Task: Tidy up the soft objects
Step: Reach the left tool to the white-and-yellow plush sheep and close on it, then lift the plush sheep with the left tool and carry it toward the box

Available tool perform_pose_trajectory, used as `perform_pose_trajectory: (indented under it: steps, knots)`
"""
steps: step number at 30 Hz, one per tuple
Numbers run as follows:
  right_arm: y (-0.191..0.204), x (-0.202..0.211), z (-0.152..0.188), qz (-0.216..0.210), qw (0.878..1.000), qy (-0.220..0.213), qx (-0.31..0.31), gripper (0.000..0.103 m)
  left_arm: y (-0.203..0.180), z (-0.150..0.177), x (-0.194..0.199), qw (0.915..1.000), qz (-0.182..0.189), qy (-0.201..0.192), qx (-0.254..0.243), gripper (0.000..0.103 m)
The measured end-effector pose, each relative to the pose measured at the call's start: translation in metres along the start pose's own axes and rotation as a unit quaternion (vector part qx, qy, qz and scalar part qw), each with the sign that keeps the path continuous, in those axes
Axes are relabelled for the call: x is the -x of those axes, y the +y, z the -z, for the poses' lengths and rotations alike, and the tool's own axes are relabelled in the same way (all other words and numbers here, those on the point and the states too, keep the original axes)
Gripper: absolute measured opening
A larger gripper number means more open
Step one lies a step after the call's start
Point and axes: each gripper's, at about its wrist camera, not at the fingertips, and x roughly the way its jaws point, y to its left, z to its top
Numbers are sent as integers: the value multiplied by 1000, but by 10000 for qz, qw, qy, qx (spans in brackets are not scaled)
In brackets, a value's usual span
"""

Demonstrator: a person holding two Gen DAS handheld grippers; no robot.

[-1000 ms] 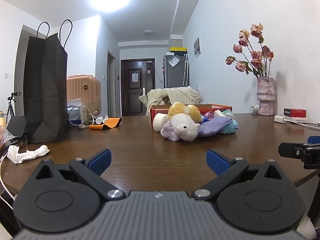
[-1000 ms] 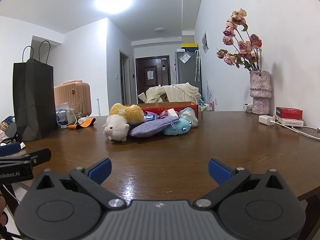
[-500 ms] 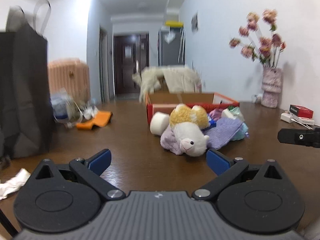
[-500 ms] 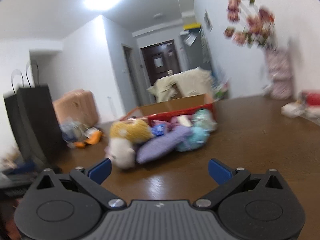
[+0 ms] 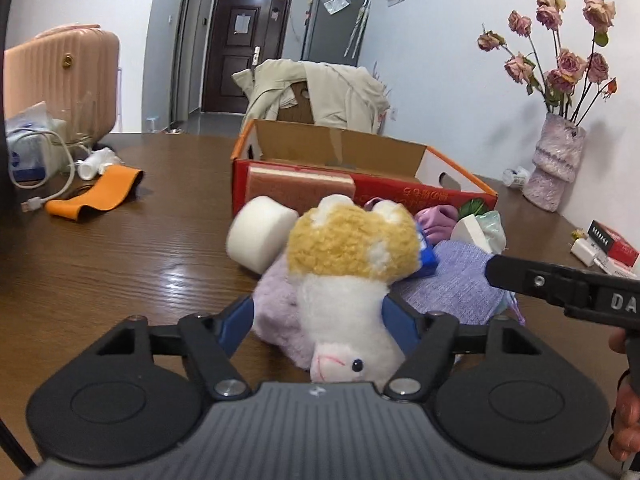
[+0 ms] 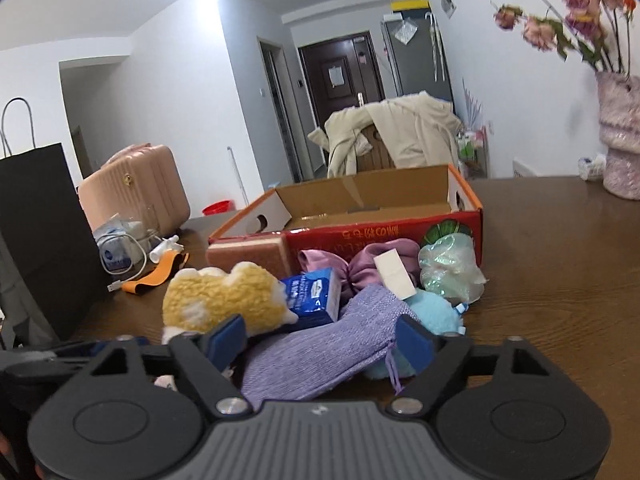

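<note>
The left gripper (image 5: pixel 318 320) has just been closing, and its blue pads now flank the white body of the plush sheep (image 5: pixel 348 280), the right pad touching the fur; a firm clamp is not yet evident. The right gripper (image 6: pixel 320 338) has likewise been narrowing around the lilac knitted pouch (image 6: pixel 320 344), its pads still a little apart from the fabric.

All the soft things lie heaped on the tabletop (image 6: pixel 560 280) just in front of the red cardboard box (image 6: pixel 360 216), which looks nearly empty.

The risks, as I judge them: the sheep rests on a pale purple plush (image 5: pixel 276 304) and against the pouch, so lifting either may drag neighbours along or spill the blue tissue pack (image 6: pixel 314 294) and white foam block (image 6: pixel 394 274). Soft fur compresses, so a shallow pinch could slip. The two grippers work close together and might collide.

Writing: the box front bears gold characters, inverted and unreadable; the right gripper's side, seen from the left wrist, shows "DA".
</note>
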Motion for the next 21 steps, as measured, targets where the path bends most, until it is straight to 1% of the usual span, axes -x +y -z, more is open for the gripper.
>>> perform_pose_trajectory:
  steps: [1, 2, 5, 6, 7, 8, 9, 11, 12, 13, 15, 17, 21]
  knots:
    - [-2, -2, 0, -37, 10000, -4, -37, 74, -2, 1, -2, 10000, -4, -8, -43, 77]
    - [-3, -3, 1, -49, 10000, -7, -75, 74, -5, 2, -2, 9999, -51, -22, -110, 84]
    - [-4, -7, 5, -136, 9998, -42, -152, 74, -14, 1, -5, 9998, -32, -19, -219, 84]
    - [-5, -8, 6, -140, 9998, -48, -161, 74, -18, 1, -7, 9996, -78, -12, -265, 83]
    - [-4, -7, 7, -136, 9998, -59, -160, 74, -24, 2, -8, 9992, -165, -58, -347, 68]
    - [-4, -6, 7, -129, 9998, -82, -151, 74, -27, 3, -7, 9987, -205, -111, -451, 46]
    - [-4, -3, 7, -119, 9998, -112, -136, 74, -29, 3, -4, 9985, -162, -140, -504, 46]
    - [-3, 8, 7, -83, 9997, -210, -75, 73, -25, 2, 5, 9992, 87, -133, -367, 43]
    - [-3, 16, 7, -61, 9996, -276, -22, 74, -23, 1, 13, 9993, 146, -161, -299, 43]
    - [-3, 22, 7, -49, 9994, -331, 27, 74, -20, 0, 24, 9991, 232, -232, -271, 43]
    - [0, 42, 8, -82, 9989, -433, 141, 74, -11, 0, 48, 9987, 430, -228, -147, 43]
    - [2, 63, 13, -177, 9983, -480, 267, 74, 1, 5, 74, 9970, 745, -144, 132, 43]
    - [10, 98, 38, -464, 9980, -336, 248, 75, 16, 31, 107, 9921, 1081, 178, 614, 43]
